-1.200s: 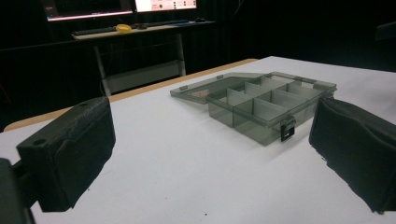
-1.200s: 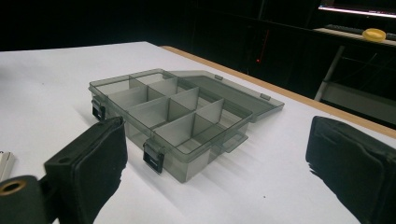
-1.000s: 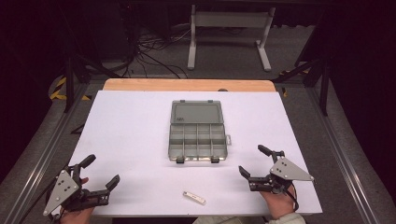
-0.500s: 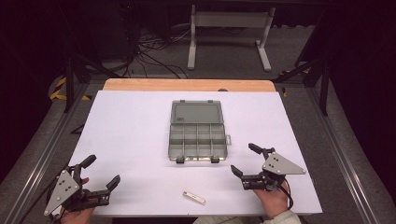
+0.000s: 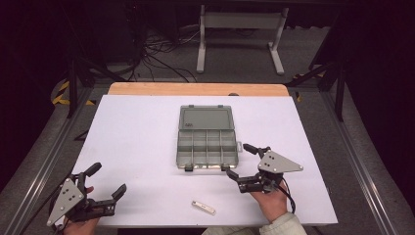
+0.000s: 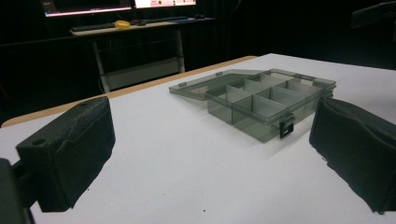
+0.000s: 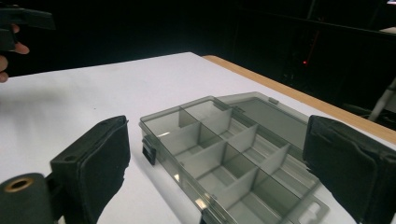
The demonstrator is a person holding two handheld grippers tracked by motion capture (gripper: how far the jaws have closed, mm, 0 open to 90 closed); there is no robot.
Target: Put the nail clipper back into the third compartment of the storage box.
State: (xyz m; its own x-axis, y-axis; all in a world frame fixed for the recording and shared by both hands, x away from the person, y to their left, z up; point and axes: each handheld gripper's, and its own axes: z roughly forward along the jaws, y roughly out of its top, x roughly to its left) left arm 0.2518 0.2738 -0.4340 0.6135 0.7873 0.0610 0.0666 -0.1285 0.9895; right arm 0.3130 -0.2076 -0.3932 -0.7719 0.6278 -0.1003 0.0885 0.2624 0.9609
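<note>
Item, nearest edge: small white oblong piece (image 5: pixel 203 207), lying flat on the white table (image 5: pixel 142 137) between the two hands, touched by nothing; what it is cannot be told.

Item, near left corner: left gripper (image 5: pixel 103 188), jaws spread wide and empty, hovering low over bare table well apart from the box; its place is the same as a second ago, so it appears to be idle.

Item, near right: right gripper (image 5: pixel 242 161), jaws released and holding nothing; over the last second it has moved in from the right edge toward the centre, and now sits just beside the box's near right corner, one jaw by the front latch and the other by the right wall; in the right gripper view the box lies between the padded jaws.

Item, centre: clear grey compartment box (image 5: pixel 207 142), lid (image 5: pixel 205 118) laid open flat on the far side, compartments apparently empty.

Judgement: the approach suggests the right gripper is about to engage the box; no contact yet.

Item, far: wooden table edge (image 5: pixel 195 89); cables and a stand on the floor beyond.
</note>
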